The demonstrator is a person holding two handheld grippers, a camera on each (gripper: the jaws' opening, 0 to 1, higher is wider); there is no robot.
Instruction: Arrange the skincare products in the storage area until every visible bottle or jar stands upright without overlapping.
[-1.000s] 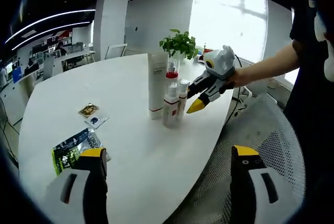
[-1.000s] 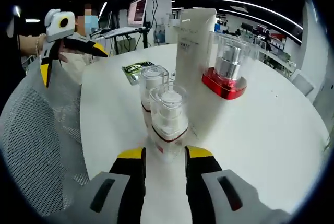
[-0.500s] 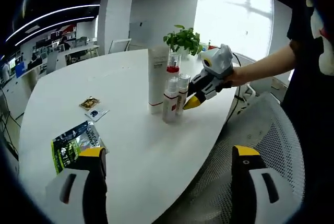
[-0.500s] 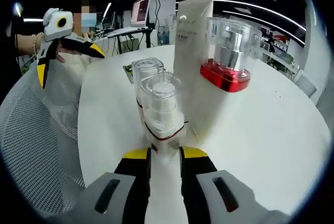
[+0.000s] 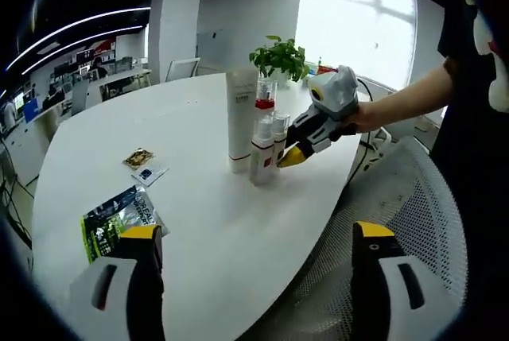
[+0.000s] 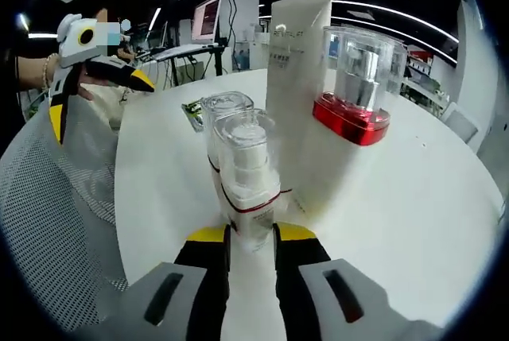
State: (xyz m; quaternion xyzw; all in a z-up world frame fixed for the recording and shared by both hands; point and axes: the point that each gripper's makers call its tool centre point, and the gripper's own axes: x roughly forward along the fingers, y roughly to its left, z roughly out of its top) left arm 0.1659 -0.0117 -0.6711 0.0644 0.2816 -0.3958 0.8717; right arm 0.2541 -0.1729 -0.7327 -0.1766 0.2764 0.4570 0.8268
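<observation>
The right tongs [image 6: 250,238] are closed on the base of the near spray bottle [image 6: 248,174], which stands upright on the white desk [image 6: 413,190] directly in front of a second spray bottle [image 6: 221,122], with the tall white tube [image 6: 298,87] and the red-collared pump bottle [image 6: 355,94] upright just beside them. The left tongs [image 5: 256,238] hang open over the desk edge, well apart from this cluster, gripping nothing. Near the left tongs, a dark green packet [image 5: 115,220] and two small sachets [image 5: 141,164] lie flat on the desk, and a potted plant [image 5: 280,56] stands behind the cluster.
</observation>
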